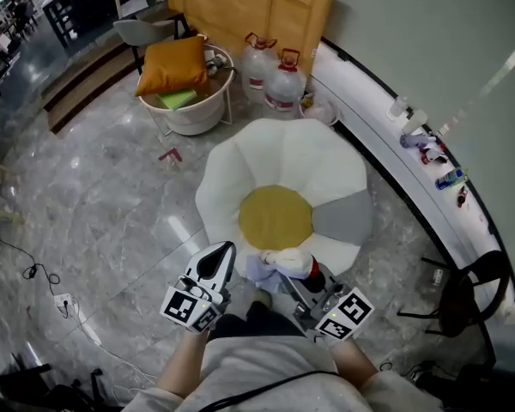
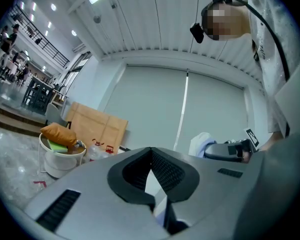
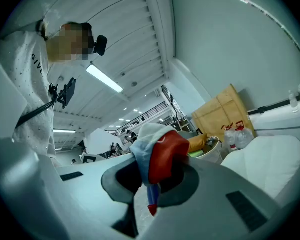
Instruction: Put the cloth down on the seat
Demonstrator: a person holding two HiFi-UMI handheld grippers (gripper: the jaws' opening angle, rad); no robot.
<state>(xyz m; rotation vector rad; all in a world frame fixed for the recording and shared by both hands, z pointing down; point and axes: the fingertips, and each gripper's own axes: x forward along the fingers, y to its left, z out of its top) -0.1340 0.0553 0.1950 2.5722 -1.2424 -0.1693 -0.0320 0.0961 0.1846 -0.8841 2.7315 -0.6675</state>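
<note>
The seat [image 1: 279, 174] is a white flower-shaped cushion with a yellow centre [image 1: 275, 216] and one grey petal. My right gripper [image 1: 313, 275] is at its near edge, shut on a bunched cloth [image 1: 279, 261] that is white, pale blue and red. In the right gripper view the cloth [image 3: 157, 149] bulges out between the black pads [image 3: 125, 176] of that gripper [image 3: 155, 173]. I cannot tell whether the cloth touches the seat. My left gripper [image 1: 216, 263] hovers just left of the cloth; its tips [image 2: 151, 151] meet with nothing between them. The left gripper view shows the cloth [image 2: 202, 143] off to the right.
A white tub [image 1: 193, 110] holding an orange cushion [image 1: 173, 65] stands beyond the seat, beside two water bottles [image 1: 273, 74] and a cardboard sheet [image 1: 249, 7]. A curved white ledge [image 1: 386, 157] with small items runs along the right. A black chair [image 1: 468, 290] is at the right, and cables [image 1: 60, 303] lie on the floor at the left.
</note>
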